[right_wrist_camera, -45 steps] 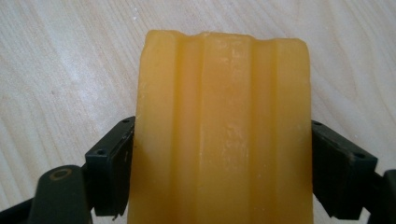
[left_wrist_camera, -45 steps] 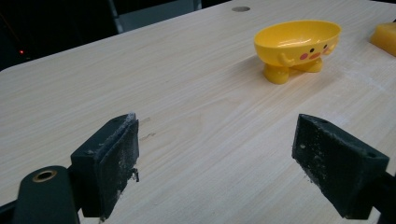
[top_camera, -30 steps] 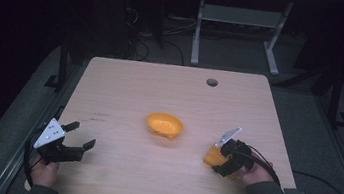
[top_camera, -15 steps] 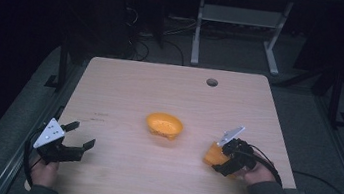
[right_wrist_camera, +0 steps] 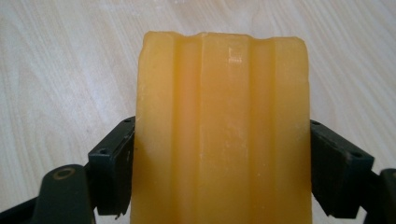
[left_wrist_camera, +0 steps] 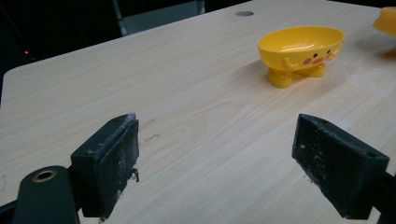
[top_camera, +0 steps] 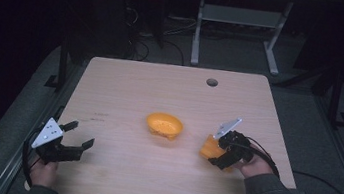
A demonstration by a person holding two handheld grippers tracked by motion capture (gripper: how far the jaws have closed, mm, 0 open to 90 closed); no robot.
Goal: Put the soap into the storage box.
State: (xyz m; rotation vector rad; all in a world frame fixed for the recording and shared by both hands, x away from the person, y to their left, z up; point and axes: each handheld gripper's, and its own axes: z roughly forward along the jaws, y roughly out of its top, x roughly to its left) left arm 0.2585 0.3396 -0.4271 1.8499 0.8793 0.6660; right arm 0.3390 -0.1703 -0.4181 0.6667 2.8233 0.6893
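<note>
A pale wood-grain counter (top_camera: pixel 130 91) with rounded corners is seen, its far edge pierced by a round cable hole (top_camera: pixel 212 82). Near its middle a glossy yellow plastic bowl (top_camera: pixel 164 125) is set upright on two stubby feet; in the left gripper view a small face with pink cheeks and little arms is moulded on its side (left_wrist_camera: pixel 301 49).

The right gripper (top_camera: pixel 223 154) is held at the counter's right side, and its jaws are closed on a bar (right_wrist_camera: pixel 223 135) from both flanks. The bar is a waxy, translucent orange-yellow block, broadly rectangular with softened corners; shallow lengthwise grooves are cut into its face, and faint whitish scuffs are left on the surface. It is held over the counter, well to the right of the bowl.

The left gripper (top_camera: pixel 71 141) is kept near the counter's front left corner, its jaws spread wide with nothing between them; the matte black pads (left_wrist_camera: pixel 112 165) are dusted with pale specks.
</note>
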